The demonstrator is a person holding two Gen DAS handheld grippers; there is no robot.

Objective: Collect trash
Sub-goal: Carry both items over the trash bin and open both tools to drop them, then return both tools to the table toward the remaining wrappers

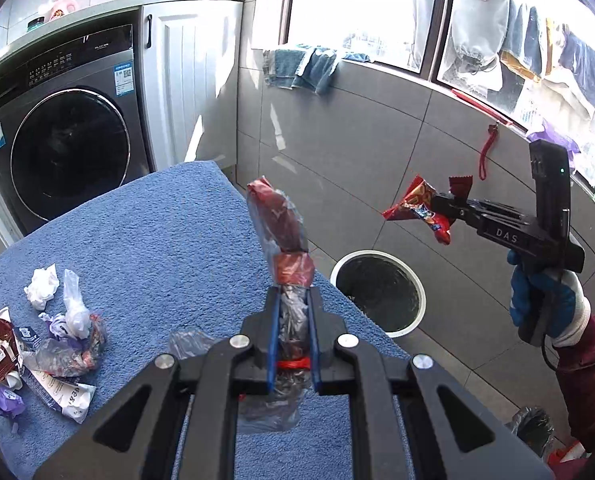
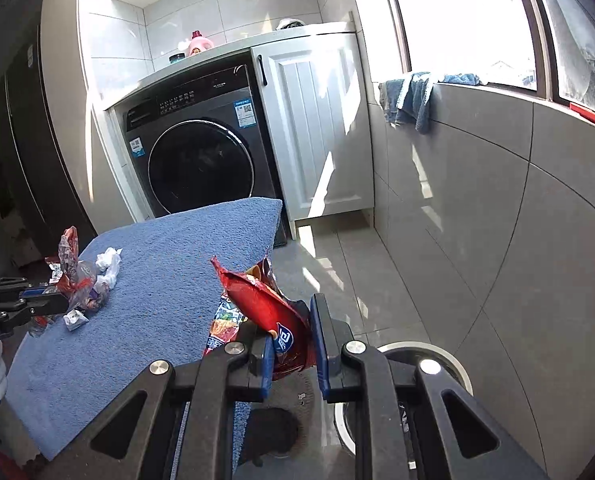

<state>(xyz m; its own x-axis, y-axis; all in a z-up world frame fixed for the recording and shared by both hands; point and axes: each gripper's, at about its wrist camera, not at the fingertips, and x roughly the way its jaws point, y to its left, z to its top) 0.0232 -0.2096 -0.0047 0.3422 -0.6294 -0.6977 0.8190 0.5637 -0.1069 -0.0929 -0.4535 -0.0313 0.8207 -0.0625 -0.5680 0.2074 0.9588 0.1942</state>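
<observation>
Both grippers carry trash: the left gripper is clamped on a crumpled plastic wrapper standing upright over the blue mat's right edge, and the right gripper is clamped on a red snack bag. The bin sits on the floor just right of the mat, beyond the left fingers and below the right gripper, which looks nearer to it. More scraps lie at the mat's left.
</observation>
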